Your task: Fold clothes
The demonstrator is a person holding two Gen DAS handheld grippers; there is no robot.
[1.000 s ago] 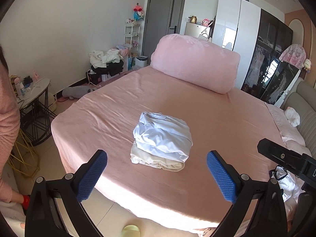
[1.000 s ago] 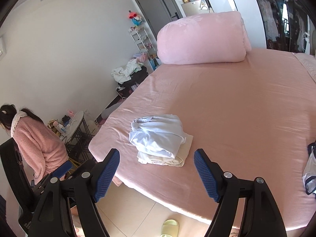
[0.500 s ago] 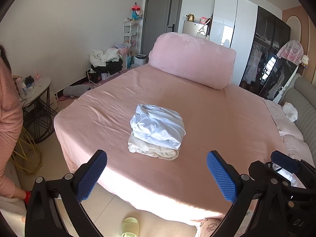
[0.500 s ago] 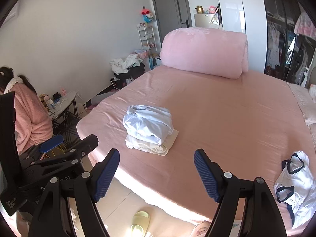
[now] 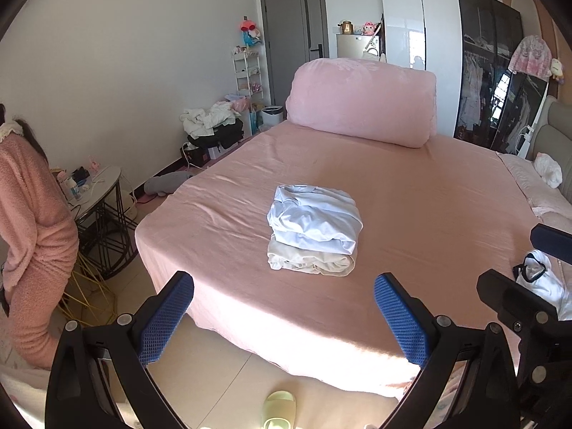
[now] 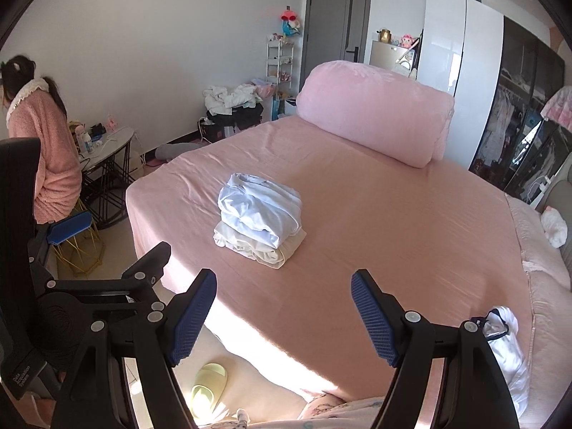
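Observation:
Two folded garments sit stacked on the pink bed [image 5: 411, 193]: a pale blue-white garment [image 5: 314, 218] [image 6: 262, 209] on top of a cream garment [image 5: 307, 262] [image 6: 261, 246]. An unfolded white garment with dark trim [image 5: 543, 282] [image 6: 506, 350] lies at the bed's near right edge. My left gripper [image 5: 284, 316] is open and empty, held back from the bed's near edge, in line with the stack. My right gripper [image 6: 284, 316] is also open and empty, hovering off the near edge, with the white garment at its right finger.
A big rolled pink duvet [image 5: 361, 102] lies across the far side of the bed. A person in a pink fleece top [image 6: 43, 150] stands at left by a round side table [image 5: 96, 193]. A green slipper [image 6: 209, 384] lies on the floor below. Wardrobes line the right wall.
Both grippers have drawn back from the bed and swung right; the stack now looks farther away and the white garment with dark trim has come into view. Both stayed open.

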